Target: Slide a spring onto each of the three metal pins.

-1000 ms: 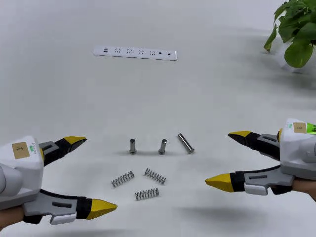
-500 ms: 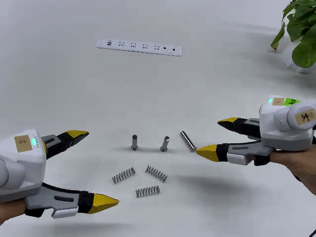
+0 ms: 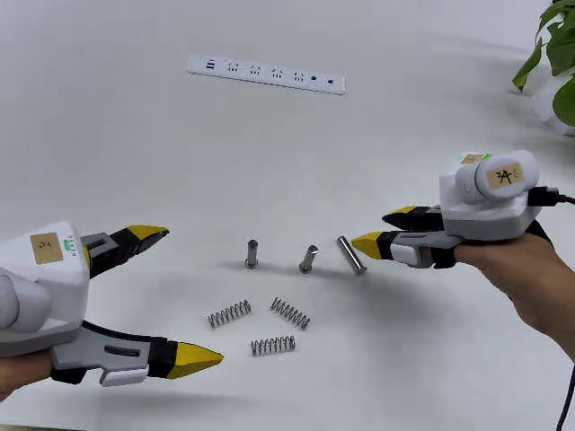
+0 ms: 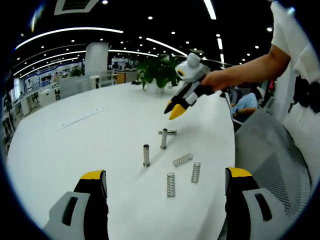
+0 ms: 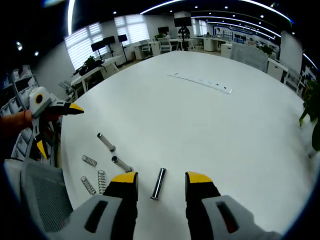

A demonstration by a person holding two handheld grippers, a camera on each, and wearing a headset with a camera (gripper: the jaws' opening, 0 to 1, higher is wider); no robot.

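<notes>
My right tool (image 3: 377, 232) spread by the short shiny steel pin (image 3: 351, 255) lying on the white tabletop (image 3: 135, 162), stiff, slick, probably rolls, I'd pinch mid-shaft; left tool (image 3: 184, 296) spread too, empty.

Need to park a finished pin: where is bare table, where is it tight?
Bare: the wide stretch between the strip and the pins; also the table right of the springs. Tight: pins and springs bunch together, right claw beside them.
</notes>
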